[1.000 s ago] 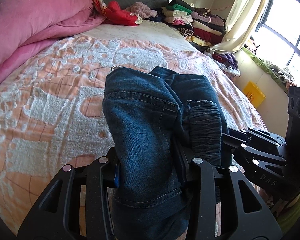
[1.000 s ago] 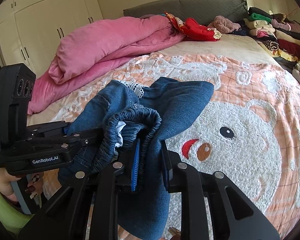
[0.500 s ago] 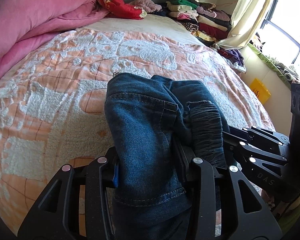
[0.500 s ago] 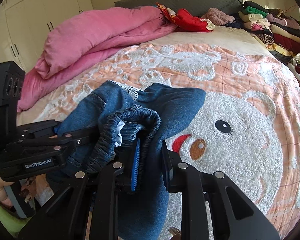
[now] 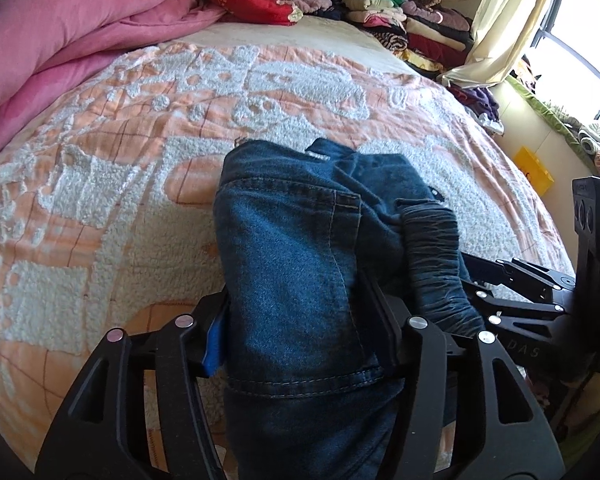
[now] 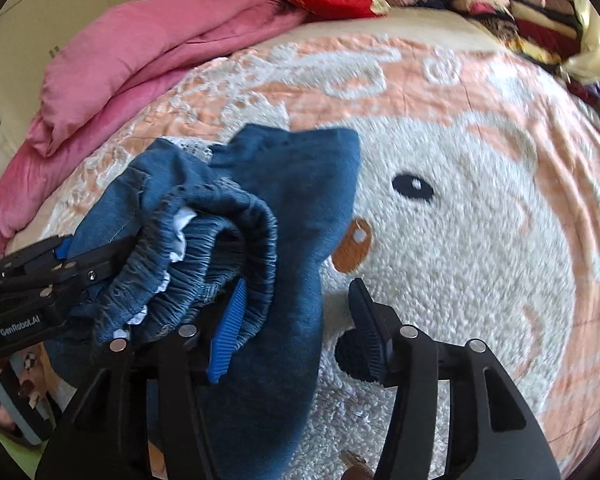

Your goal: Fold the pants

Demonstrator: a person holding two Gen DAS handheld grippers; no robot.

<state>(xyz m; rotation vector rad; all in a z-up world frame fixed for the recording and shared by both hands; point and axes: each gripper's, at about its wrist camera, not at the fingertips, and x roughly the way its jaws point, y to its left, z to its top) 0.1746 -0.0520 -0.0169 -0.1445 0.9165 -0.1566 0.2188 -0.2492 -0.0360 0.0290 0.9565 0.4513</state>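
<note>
Dark blue jeans (image 5: 292, 240) lie bunched and folded on the peach and white bed cover (image 5: 100, 200). My left gripper (image 5: 300, 320) has the thick denim between its fingers; its jaws are opening and the blue left pad (image 5: 216, 340) shows beside the cloth. My right gripper (image 6: 296, 312) is also opening. The ruched elastic waistband (image 6: 220, 240) rests against its left pad (image 6: 228, 328), while the right pad (image 6: 366, 324) stands apart from the denim over the fleece. Each gripper shows in the other's view: the right gripper (image 5: 520, 292) and the left gripper (image 6: 40, 272).
A pink duvet (image 5: 60, 32) is heaped along the left of the bed. Red clothes (image 5: 252, 4) and a stack of folded garments (image 5: 412, 20) sit at the head. A curtain (image 5: 496, 20), window and yellow box (image 5: 534, 168) are on the right. A bear face (image 6: 412, 188) is on the cover.
Both grippers have sunk toward the bed with the jeans. The right jaws have sprung wide, freeing the cloth on the right side. The left jaws have widened a little.
</note>
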